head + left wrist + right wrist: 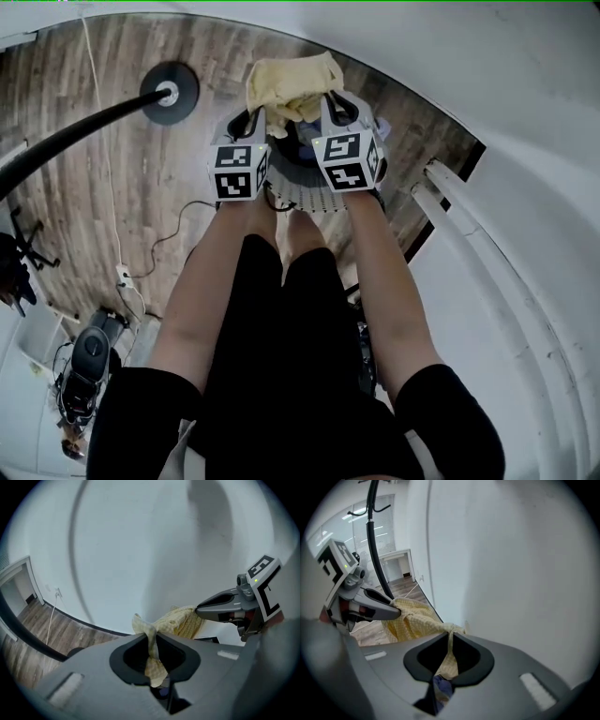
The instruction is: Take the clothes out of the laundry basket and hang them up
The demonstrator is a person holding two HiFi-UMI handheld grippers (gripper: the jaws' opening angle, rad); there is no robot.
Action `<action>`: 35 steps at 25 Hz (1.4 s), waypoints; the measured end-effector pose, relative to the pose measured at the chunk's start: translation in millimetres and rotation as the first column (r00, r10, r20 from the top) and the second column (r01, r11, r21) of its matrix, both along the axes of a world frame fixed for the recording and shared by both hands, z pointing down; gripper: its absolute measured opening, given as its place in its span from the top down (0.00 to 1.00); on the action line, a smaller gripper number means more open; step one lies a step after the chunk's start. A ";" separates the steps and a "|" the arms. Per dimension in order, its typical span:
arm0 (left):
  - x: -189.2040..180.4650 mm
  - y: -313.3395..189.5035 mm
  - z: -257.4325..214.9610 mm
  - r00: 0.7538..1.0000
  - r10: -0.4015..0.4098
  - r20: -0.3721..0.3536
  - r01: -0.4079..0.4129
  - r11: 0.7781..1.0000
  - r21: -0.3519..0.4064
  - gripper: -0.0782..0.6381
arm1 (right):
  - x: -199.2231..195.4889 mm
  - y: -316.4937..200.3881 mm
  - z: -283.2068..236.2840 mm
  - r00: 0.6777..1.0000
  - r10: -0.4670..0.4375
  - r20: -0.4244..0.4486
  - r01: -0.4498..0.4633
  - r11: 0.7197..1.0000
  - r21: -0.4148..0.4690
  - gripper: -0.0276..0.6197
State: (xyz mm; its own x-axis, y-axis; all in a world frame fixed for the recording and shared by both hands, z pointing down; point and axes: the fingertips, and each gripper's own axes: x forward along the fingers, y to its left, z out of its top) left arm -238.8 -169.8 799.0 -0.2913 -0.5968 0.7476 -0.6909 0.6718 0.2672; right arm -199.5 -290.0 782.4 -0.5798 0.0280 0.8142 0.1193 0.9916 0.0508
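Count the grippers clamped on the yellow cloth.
2. The left gripper pinches the yellow cloth on its left side, and the right gripper pinches its right side. The cloth is bunched between them. Both grips show plainly; nothing hidden.

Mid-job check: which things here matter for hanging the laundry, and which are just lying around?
Job: yellow garment, pinched by left gripper and right gripper; laundry basket below; black stand, likely for hanging.
Lying about: white floor cable; black machine at lower left.

Pale yellow checked garment [292, 82]: bunched, suspended above the floor, one edge pinched in left claw [153, 637], another in right claw [450, 641].
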 end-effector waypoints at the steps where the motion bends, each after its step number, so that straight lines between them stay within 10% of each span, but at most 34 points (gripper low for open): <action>1: 2.4 -0.3 -18.7 1.000 0.011 0.017 -0.011 1.000 0.012 0.83 | 4.0 -0.5 -19.3 1.000 0.010 0.020 -0.010 1.000 -0.001 0.90; 18: 6.8 44.1 -301.3 0.955 -0.046 0.295 -0.015 0.979 0.203 0.83 | 21.2 47.5 -294.5 0.924 0.001 0.383 0.034 0.996 -0.086 0.90; 35: 62.3 145.2 -538.5 0.776 -0.229 0.588 -0.021 0.922 0.386 0.84 | 70.3 136.2 -528.7 0.666 -0.063 0.743 0.211 0.972 -0.107 0.90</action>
